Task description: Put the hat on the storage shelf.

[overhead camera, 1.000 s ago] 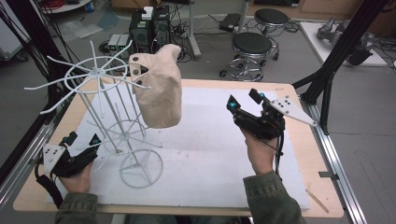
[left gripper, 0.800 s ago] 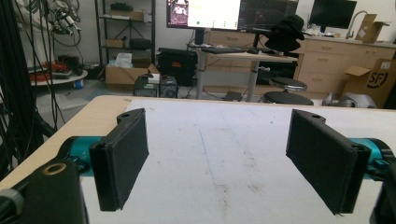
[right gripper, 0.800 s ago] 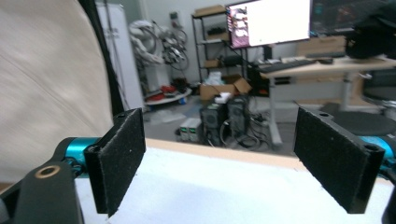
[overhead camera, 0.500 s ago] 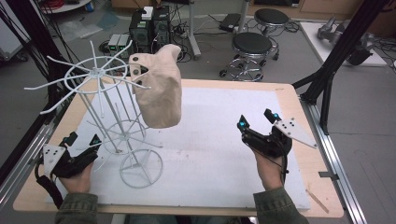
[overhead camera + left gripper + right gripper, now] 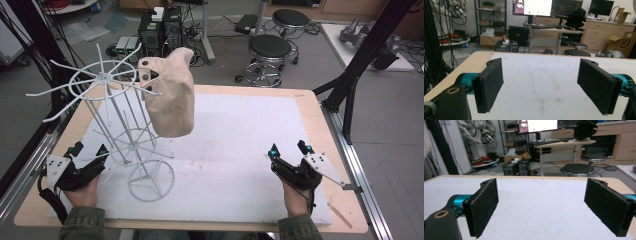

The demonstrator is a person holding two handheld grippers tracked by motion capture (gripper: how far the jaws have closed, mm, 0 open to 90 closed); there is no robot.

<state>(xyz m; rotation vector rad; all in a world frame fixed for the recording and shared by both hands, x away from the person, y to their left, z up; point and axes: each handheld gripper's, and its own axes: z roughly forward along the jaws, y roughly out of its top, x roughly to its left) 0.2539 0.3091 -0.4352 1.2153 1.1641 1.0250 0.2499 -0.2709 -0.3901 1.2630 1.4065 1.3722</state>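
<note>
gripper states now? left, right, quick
Left gripper: open, nothing between the pads, low over the white mat.
Right gripper: open, jaws just widened, nothing between them.

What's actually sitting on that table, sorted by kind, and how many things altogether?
Beige cap, hanging on the stand: 1
White wire stand: 1
White mat covering the tabletop: 1
Hand-held grippers, left and right, both open and empty: 2
Total: 5

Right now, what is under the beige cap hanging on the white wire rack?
The beige cap hangs on an upper prong of the wire rack. Directly below it lies bare white mat, nothing else. The prong tip inside the cap is covered by the fabric.
</note>
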